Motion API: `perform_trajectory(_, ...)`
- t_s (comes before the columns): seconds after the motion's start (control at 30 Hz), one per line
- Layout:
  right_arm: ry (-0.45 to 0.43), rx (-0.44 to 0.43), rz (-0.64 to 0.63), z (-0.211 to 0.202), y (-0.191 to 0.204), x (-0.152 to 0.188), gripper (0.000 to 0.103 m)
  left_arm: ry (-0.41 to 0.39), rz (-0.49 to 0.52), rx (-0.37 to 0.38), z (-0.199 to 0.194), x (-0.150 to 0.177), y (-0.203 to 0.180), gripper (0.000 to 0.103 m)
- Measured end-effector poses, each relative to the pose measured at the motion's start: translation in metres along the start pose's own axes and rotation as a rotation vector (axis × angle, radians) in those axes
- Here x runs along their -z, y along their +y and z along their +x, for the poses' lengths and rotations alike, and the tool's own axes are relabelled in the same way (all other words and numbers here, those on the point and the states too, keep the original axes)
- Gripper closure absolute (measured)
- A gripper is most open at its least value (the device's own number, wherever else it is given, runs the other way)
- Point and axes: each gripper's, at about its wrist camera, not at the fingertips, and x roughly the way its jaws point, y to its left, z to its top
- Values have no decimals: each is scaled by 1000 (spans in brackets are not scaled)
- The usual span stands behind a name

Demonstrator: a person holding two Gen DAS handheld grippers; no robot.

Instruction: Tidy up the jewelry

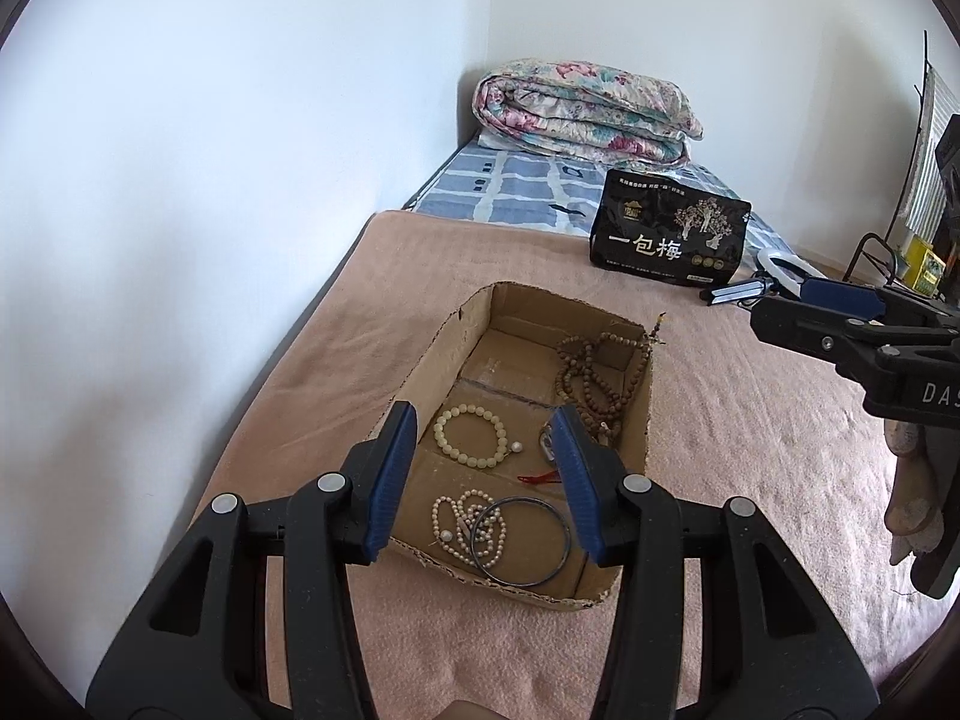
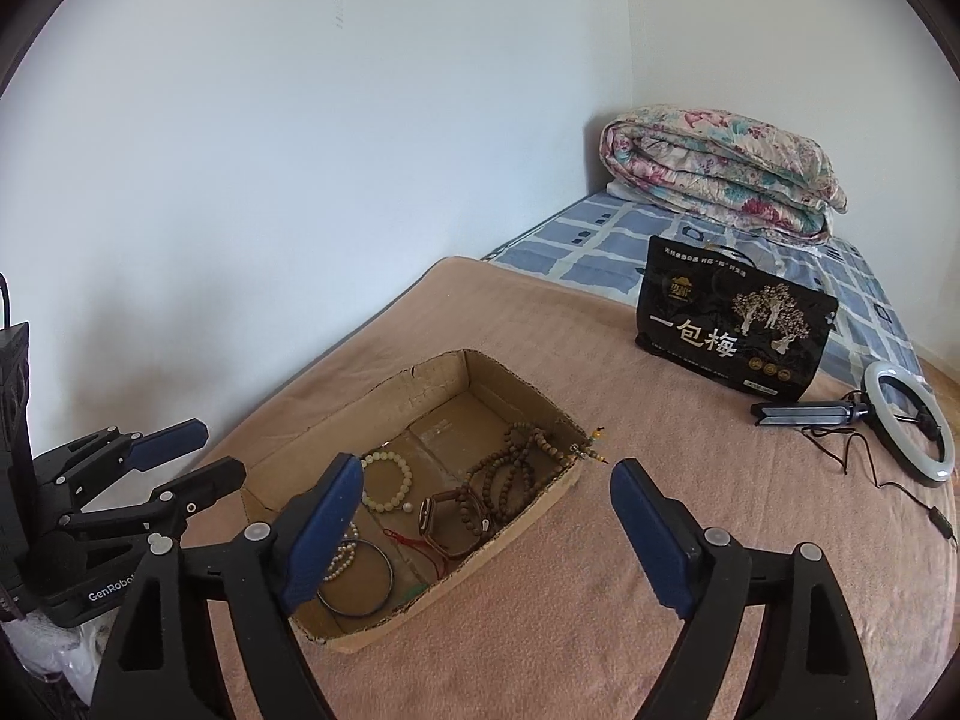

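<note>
Shallow cardboard box (image 1: 462, 336) sits on a pink blanket (image 1: 750, 450) spread over the bed, centre of the left wrist view, lower centre-left of the right wrist view (image 2: 420, 378).

Jewelry lies loose on the box floor:
- pale bead bracelet (image 1: 471, 436), middle of the box
- white pearl strand (image 1: 468, 531) bunched at the near end, a thin dark bangle (image 1: 521, 541) overlapping it
- long brown bead necklace (image 1: 591, 375) piled at the far right corner, one end draped over the box wall
- watch with brown strap (image 2: 447, 519), beside the brown beads
- small red cord (image 1: 540, 476) near the watch

Left hand-held gripper (image 1: 489, 480): jaws parted wide, holding nothing. It hangs over the near end of the box; the pale bracelet, pearls and bangle show between its blue fingers (image 1: 393, 480).

Right hand-held gripper (image 2: 486, 534): jaws spread wide, empty. Its one finger overlaps the near left part of the box in frame, the other is over bare blanket at right of the box. In the left wrist view it enters from the right edge (image 1: 798, 306), well apart from the box.

Upper right of both views: black printed bag (image 2: 735, 324), folded floral quilt (image 2: 720, 165), ring light (image 2: 909, 420) lying on the blanket.
</note>
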Motion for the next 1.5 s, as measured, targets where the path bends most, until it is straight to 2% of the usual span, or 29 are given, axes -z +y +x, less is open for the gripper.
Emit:
perform_trajectory(0.03,-9,6,2,-9,-2,1,13,-5,3,1,-5,0,-3,52)
perform_trajectory(0.13,-29,25,10,-32,-8,6,7,-25,15,-5,-23,1,-12,35)
perform_trajectory(0.23,-37,46,5,-53,-12,16,4,-37,32,-7,-40,0,-22,32)
perform_trajectory(0.33,-45,76,-5,-74,-16,26,1,-46,39,-5,-55,1,-30,24)
perform_trajectory(0.5,-64,128,-10,-107,-21,43,0,-85,70,-9,-78,3,-43,23)
perform_trajectory(0.77,-82,189,23,-146,-29,66,0,-116,90,1,-106,14,-60,3)
perform_trajectory(0.97,-90,216,40,-152,-36,84,0,-90,80,-15,-111,15,-73,0)
perform_trajectory(1.13,-84,248,43,-147,-43,95,0,-92,87,-58,-107,16,-80,0)
perform_trajectory(1.5,-73,262,55,-133,-60,105,0,-80,106,-60,-90,19,-85,0)
